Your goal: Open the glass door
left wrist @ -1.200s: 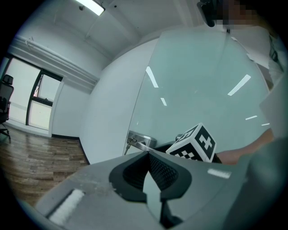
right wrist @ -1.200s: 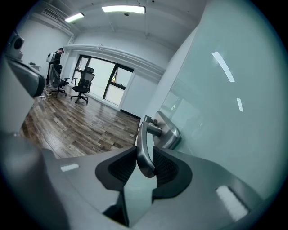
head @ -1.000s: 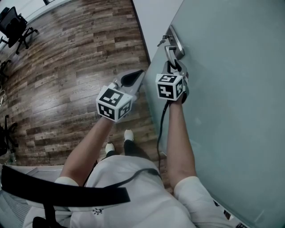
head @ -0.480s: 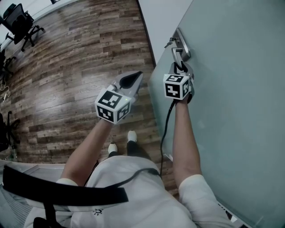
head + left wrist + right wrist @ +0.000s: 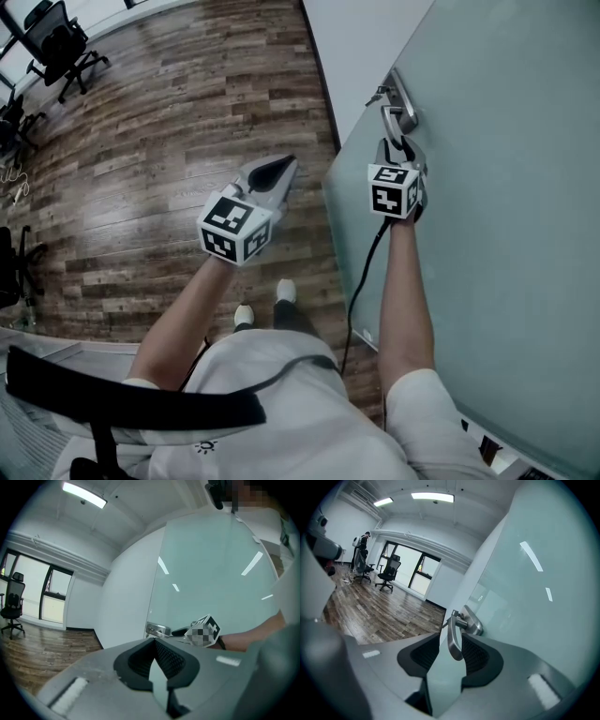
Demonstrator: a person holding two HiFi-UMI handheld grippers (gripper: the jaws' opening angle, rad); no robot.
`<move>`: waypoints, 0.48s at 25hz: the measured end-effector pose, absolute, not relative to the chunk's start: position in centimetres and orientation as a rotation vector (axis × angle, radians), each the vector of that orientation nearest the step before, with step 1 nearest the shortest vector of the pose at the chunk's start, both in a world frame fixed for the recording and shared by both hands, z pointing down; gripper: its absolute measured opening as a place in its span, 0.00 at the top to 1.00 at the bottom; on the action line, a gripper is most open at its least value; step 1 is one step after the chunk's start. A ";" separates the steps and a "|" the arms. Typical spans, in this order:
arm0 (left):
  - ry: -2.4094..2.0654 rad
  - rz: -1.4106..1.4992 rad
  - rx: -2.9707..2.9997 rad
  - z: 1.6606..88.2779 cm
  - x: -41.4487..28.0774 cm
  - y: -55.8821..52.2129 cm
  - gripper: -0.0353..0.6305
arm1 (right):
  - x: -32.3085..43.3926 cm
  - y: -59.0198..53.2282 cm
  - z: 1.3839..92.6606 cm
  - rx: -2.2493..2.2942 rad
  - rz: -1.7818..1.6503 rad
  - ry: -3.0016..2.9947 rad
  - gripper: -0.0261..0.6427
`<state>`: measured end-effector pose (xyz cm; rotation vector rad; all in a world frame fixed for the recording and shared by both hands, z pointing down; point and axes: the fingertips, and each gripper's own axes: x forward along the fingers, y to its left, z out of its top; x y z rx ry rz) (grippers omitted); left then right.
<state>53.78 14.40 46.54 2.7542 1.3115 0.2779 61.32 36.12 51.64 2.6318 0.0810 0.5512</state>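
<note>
Counting what is here gives one frosted glass door, one metal lever handle on it, and two grippers. The door fills the right side of the head view, with the handle near its left edge. The lever's long axis runs from its mounting plate back toward the person, its free end pointing into the right gripper. That gripper's jaws have just been opening; they stand apart with the lever between them, a gap showing on one side. The left gripper hovers over the wooden floor, just left of the door's edge and clear of it, its jaw tips together on nothing. A black cable hangs from the right gripper along the forearm. A white wall meets the door beyond the handle. Two office chairs stand far off by the windows.
</note>
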 end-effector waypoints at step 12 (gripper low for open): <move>1.289 0.174 2.765 43.1 49.1 8.2 0.94 | 52.7 25.7 45.4 2.880 0.316 -0.100 0.86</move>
